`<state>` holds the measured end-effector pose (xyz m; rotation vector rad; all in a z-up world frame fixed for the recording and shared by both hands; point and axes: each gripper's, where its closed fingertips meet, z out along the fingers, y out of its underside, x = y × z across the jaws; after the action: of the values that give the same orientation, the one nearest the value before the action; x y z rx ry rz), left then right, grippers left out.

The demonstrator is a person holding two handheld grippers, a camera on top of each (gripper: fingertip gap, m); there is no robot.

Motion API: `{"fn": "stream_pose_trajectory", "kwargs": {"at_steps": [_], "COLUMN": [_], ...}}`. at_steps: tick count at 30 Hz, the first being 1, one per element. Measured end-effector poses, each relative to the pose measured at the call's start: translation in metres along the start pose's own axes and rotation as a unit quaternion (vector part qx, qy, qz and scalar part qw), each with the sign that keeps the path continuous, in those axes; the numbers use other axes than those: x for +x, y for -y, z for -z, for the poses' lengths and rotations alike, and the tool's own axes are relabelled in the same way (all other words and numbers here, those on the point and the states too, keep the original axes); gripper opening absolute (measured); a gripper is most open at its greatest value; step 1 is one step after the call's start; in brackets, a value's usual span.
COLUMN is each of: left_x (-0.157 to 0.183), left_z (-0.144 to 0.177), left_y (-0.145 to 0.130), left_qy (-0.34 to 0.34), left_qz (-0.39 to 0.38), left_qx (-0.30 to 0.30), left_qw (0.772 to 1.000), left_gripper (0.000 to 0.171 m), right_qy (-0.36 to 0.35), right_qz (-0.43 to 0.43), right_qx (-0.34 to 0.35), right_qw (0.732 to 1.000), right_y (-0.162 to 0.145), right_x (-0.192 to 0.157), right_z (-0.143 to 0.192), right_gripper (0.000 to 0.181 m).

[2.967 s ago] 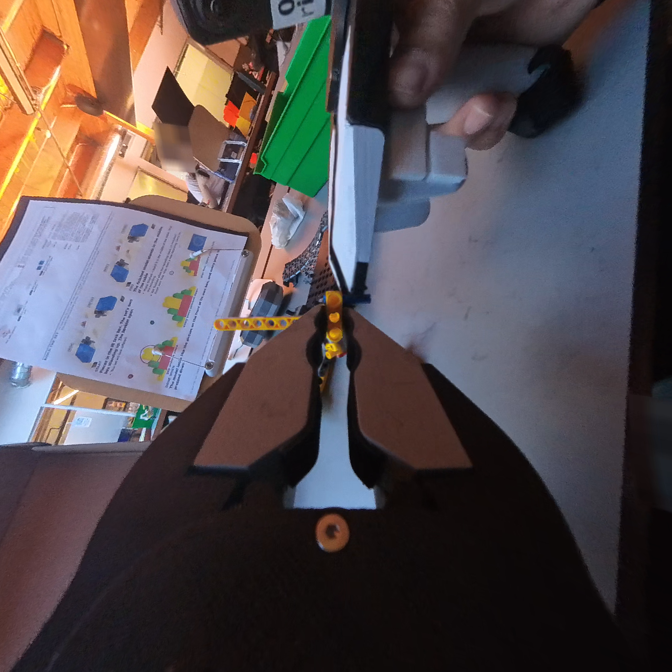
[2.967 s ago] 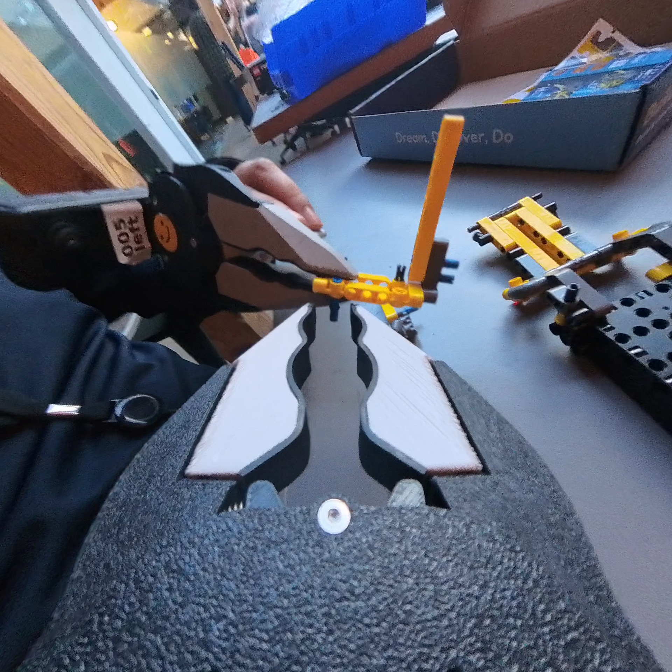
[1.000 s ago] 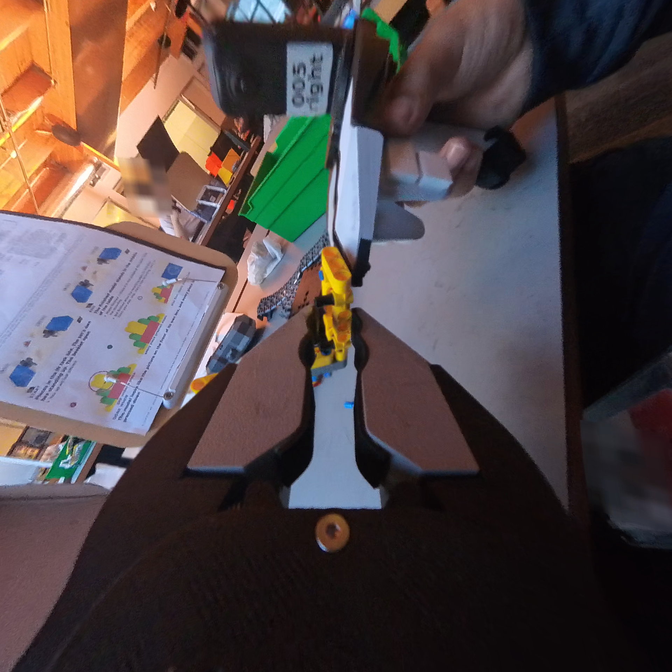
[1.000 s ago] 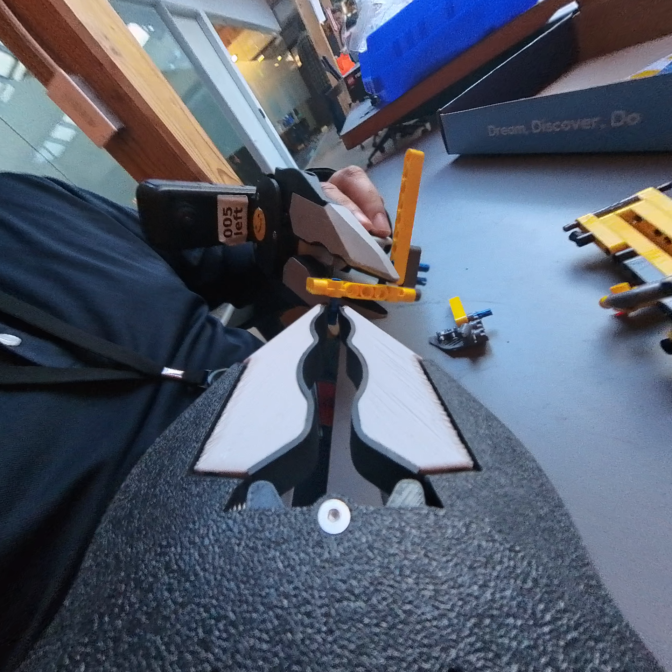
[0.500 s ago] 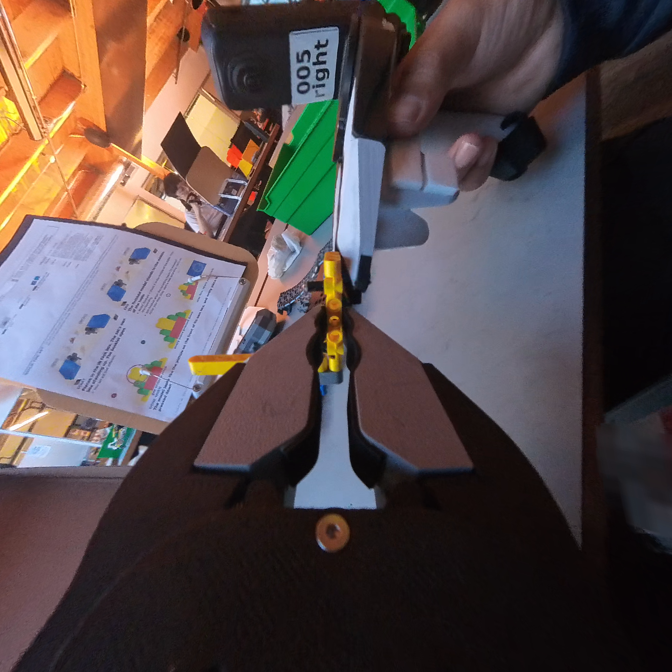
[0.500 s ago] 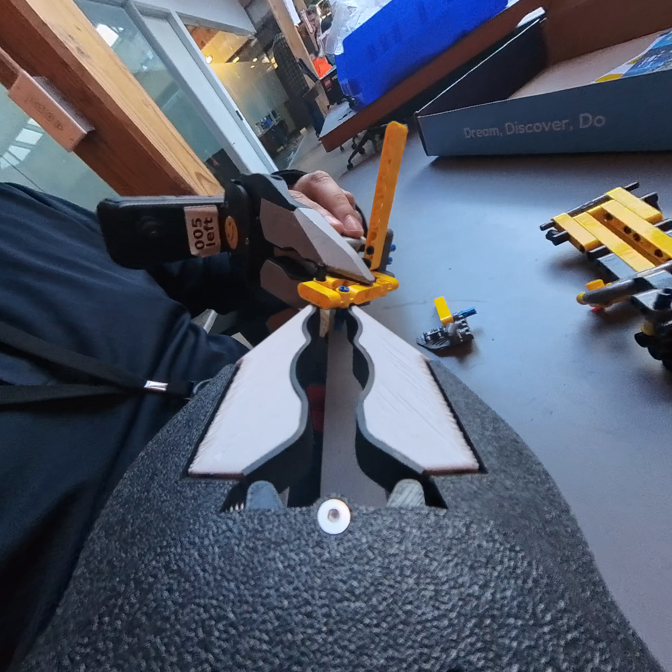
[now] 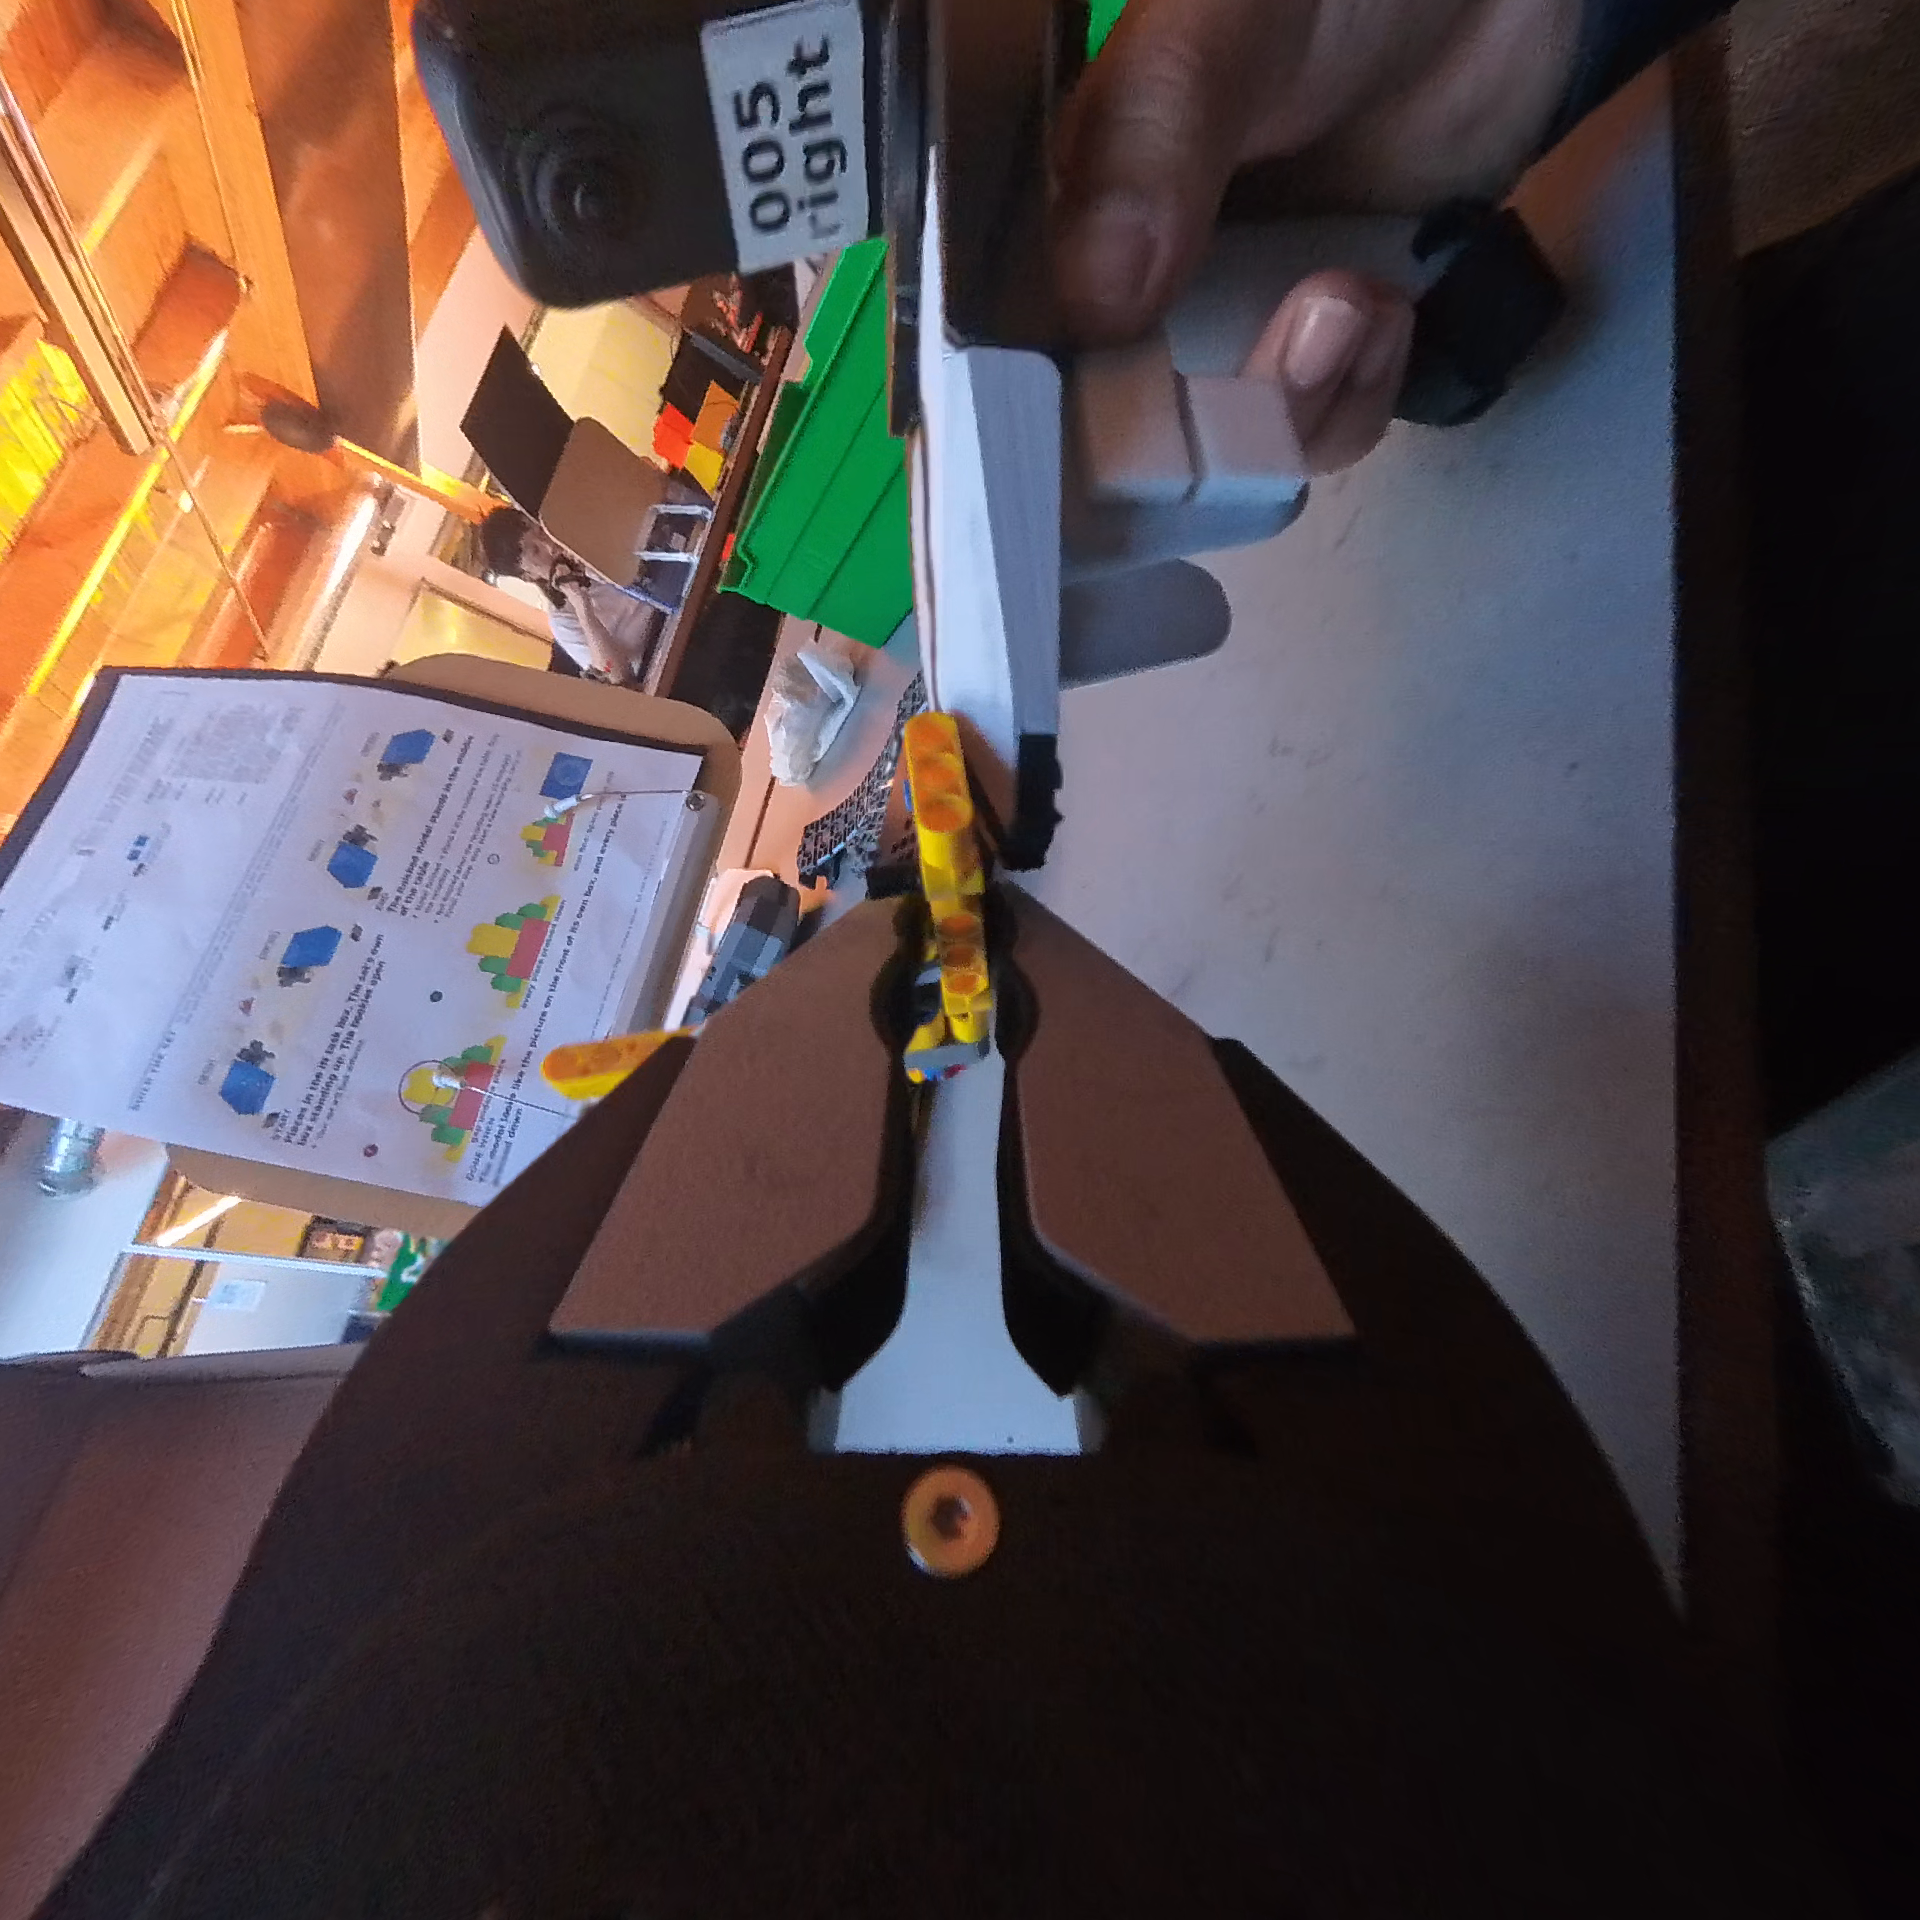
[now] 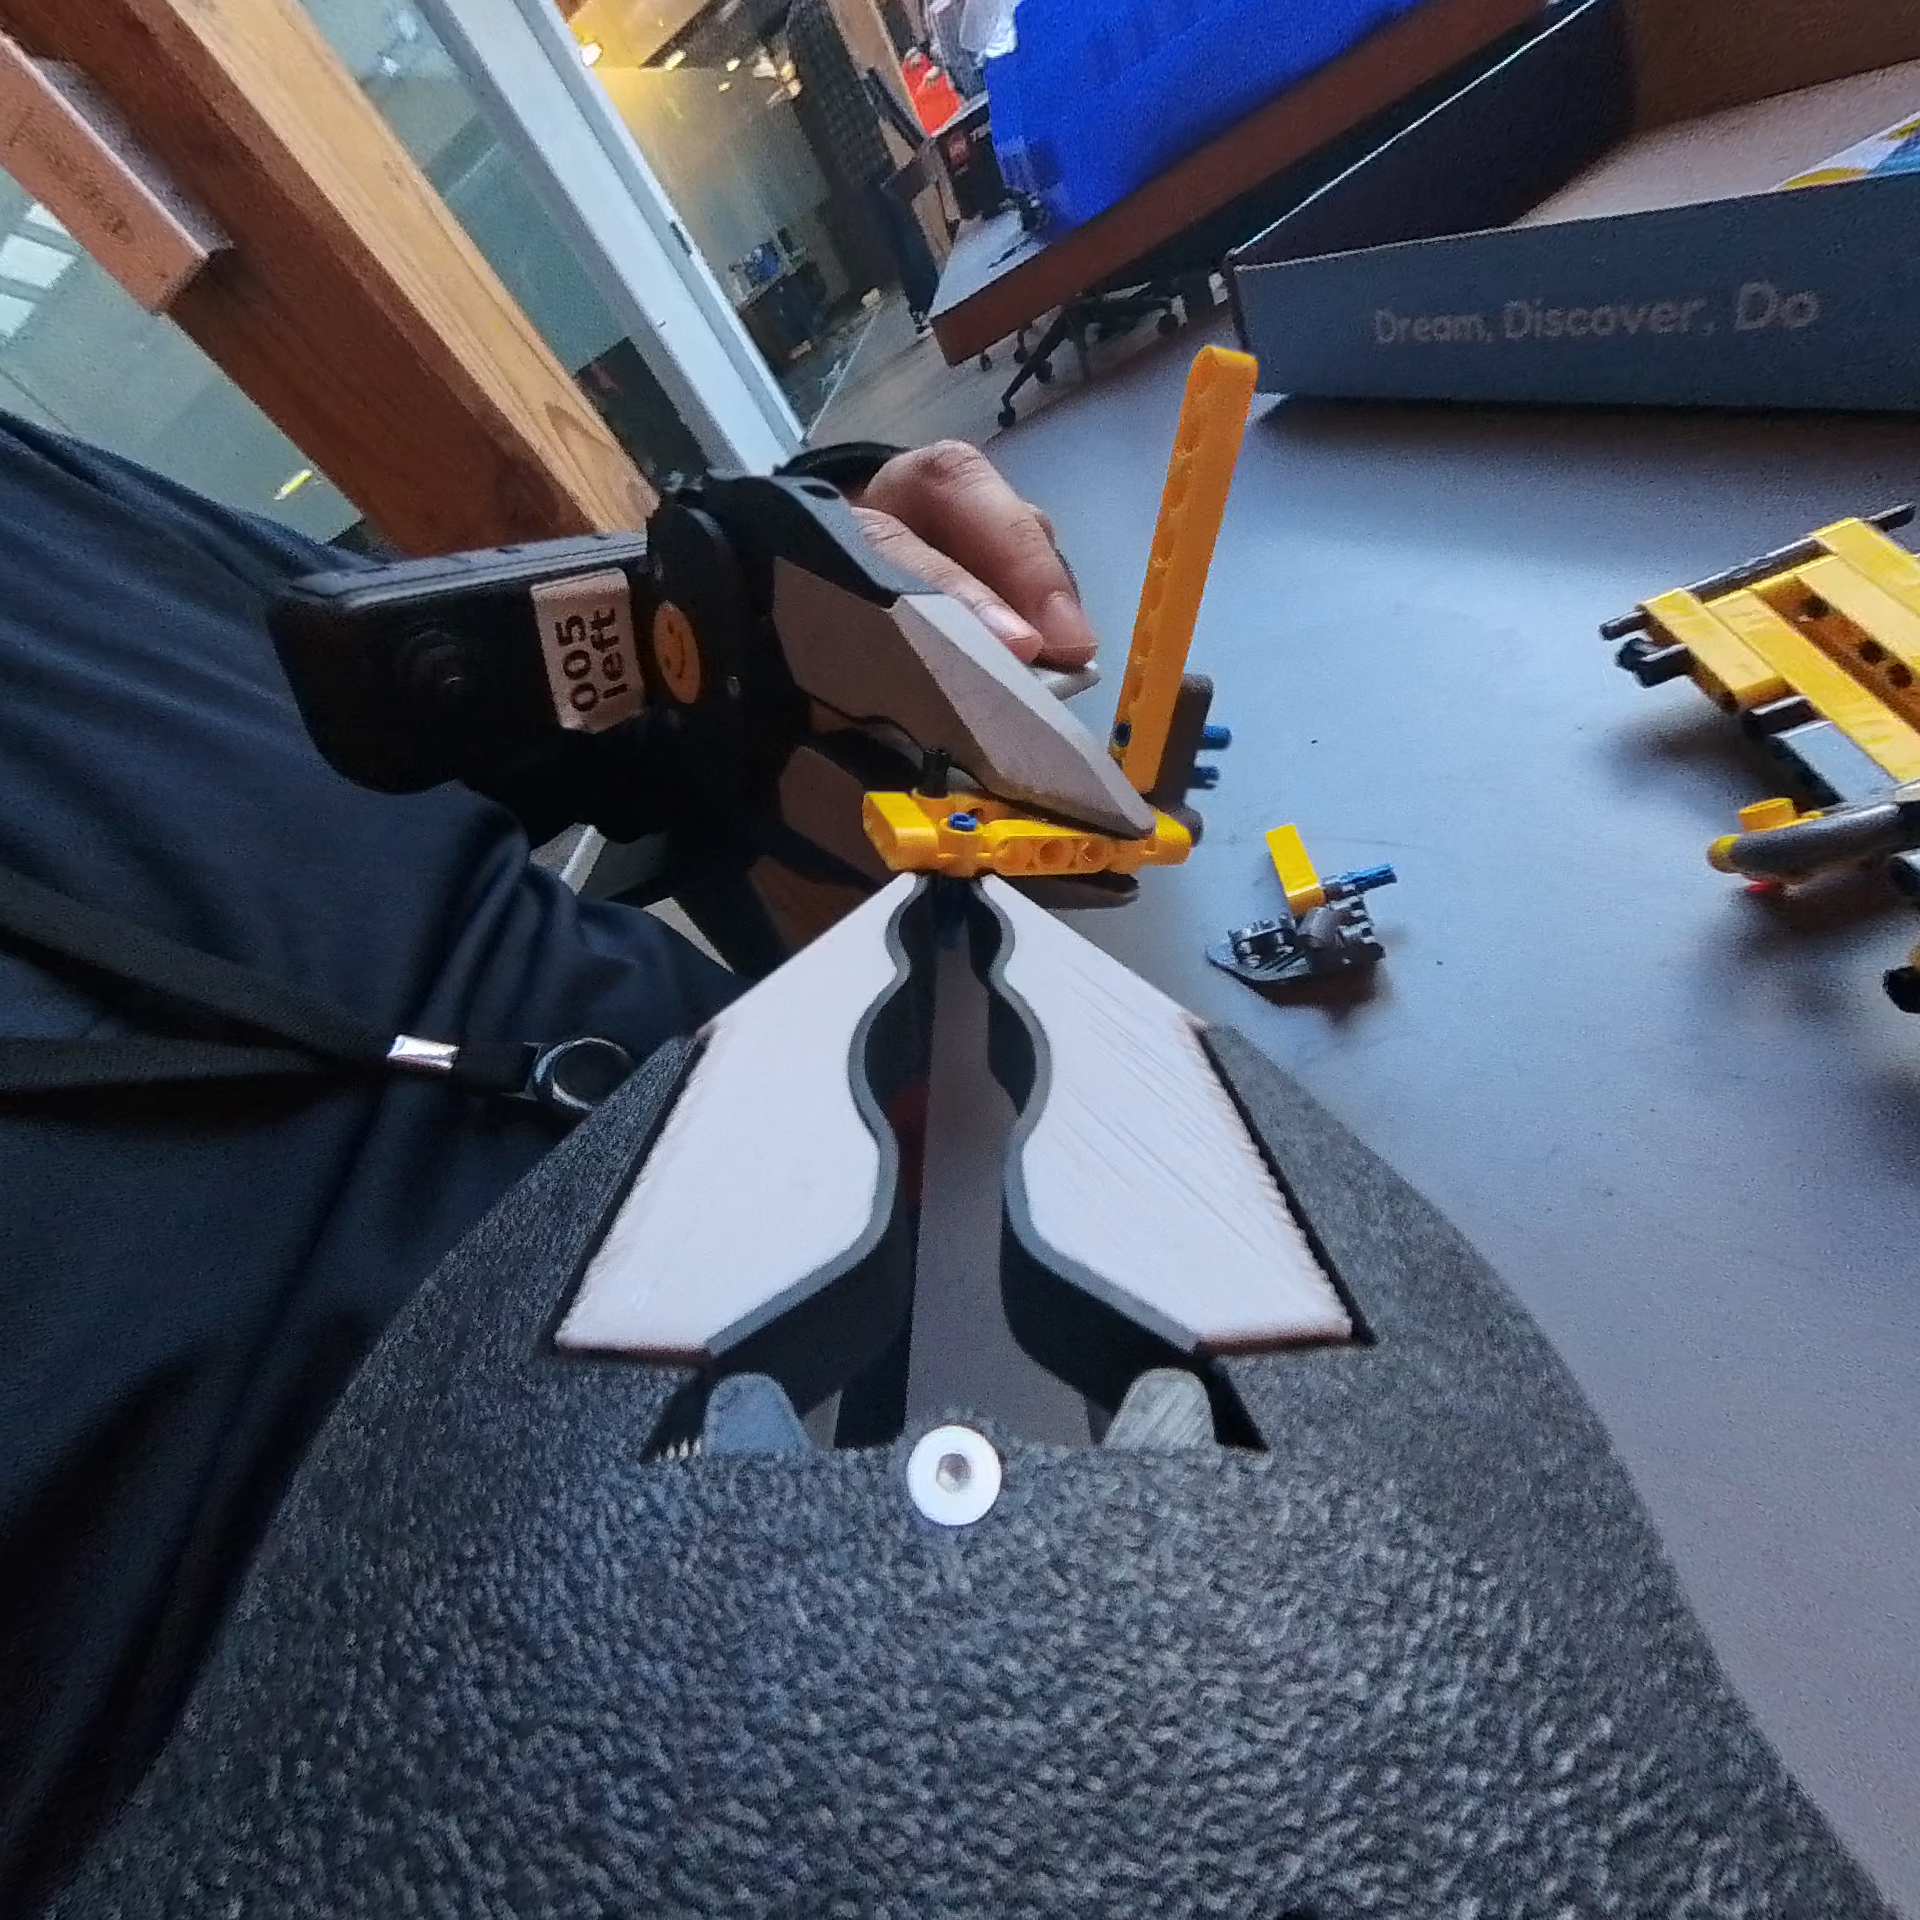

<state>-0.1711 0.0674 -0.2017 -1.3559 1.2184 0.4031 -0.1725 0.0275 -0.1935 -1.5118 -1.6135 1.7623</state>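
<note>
My left gripper (image 7: pixel 951 914) is shut on a short yellow holed beam (image 7: pixel 943 821), part of a small assembly held above the grey table (image 8: pixel 1475 1164). In the right wrist view the same beam (image 8: pixel 1029 844) lies level in the left gripper (image 8: pixel 1117 826), with a long yellow beam (image 8: pixel 1184 561) standing up from its far end on a dark block. My right gripper (image 8: pixel 948 885) sits just under the short beam, its fingers closed on a small dark pin (image 8: pixel 948 920) at the beam's underside. The right gripper (image 7: pixel 1034 831) also shows in the left wrist view, held by a hand.
A small grey piece with a yellow part (image 8: pixel 1299 925) lies on the table. A yellow and black build (image 8: pixel 1808 644) sits at the right, a blue box (image 8: pixel 1579 312) behind it. A sheet on a clipboard (image 7: pixel 312 914) and green bins (image 7: pixel 831 468) stand beyond. Both grippers' tips are close together, under 4 cm apart.
The left gripper has turned the assembly so the short beam lies level. The right gripper has closed in under that beam, and both grippers have come nearer each other.
</note>
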Motion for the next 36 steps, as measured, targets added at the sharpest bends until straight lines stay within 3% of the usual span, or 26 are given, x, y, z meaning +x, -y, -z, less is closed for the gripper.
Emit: {"fn": "stream_pose_trajectory", "kwargs": {"at_steps": [2,8,15,19,24,29,32,36], "left_x": [0.002,0.003,0.006,0.001,-0.006,-0.016,-0.016,-0.012], "left_z": [0.000,0.003,-0.011,-0.016,-0.016,-0.013,-0.008,-0.006], "left_y": [0.003,0.006,-0.024,-0.032,-0.032,-0.029,-0.027,-0.033], "left_qy": [0.008,0.007,0.006,0.039,0.062,0.085,0.092,0.075], "left_qz": [-0.016,-0.022,-0.001,-0.003,0.018,0.023,0.018,0.003], "left_qx": [0.009,0.019,-0.076,-0.116,-0.121,-0.118,-0.115,-0.114], "left_qw": [1.000,1.000,0.997,0.992,0.991,0.989,0.989,0.991], "left_gripper": [0.014,0.008,0.007,0.006,0.007,0.007,0.006,0.005], "right_qy": [0.021,0.025,-0.109,-0.152,-0.182,-0.232,-0.258,-0.239], "right_qz": [-0.003,-0.006,0.034,0.032,0.023,0.071,0.116,0.119], "right_qx": [-0.006,-0.012,-0.051,-0.031,0.009,0.051,0.047,0.009], "right_qw": [1.000,1.000,0.992,0.987,0.983,0.969,0.958,0.964], "right_y": [-0.002,-0.004,-0.013,-0.008,0.003,0.015,0.016,0.007], "right_x": [-0.007,-0.006,0.029,0.039,0.045,0.043,0.038,0.038], "right_z": [-0.002,-0.003,0.000,0.000,0.003,0.004,0.001,-0.007], "right_gripper": [0.002,0.002,0.001,0.002,0.012,0.001,0.000,0.001]}}
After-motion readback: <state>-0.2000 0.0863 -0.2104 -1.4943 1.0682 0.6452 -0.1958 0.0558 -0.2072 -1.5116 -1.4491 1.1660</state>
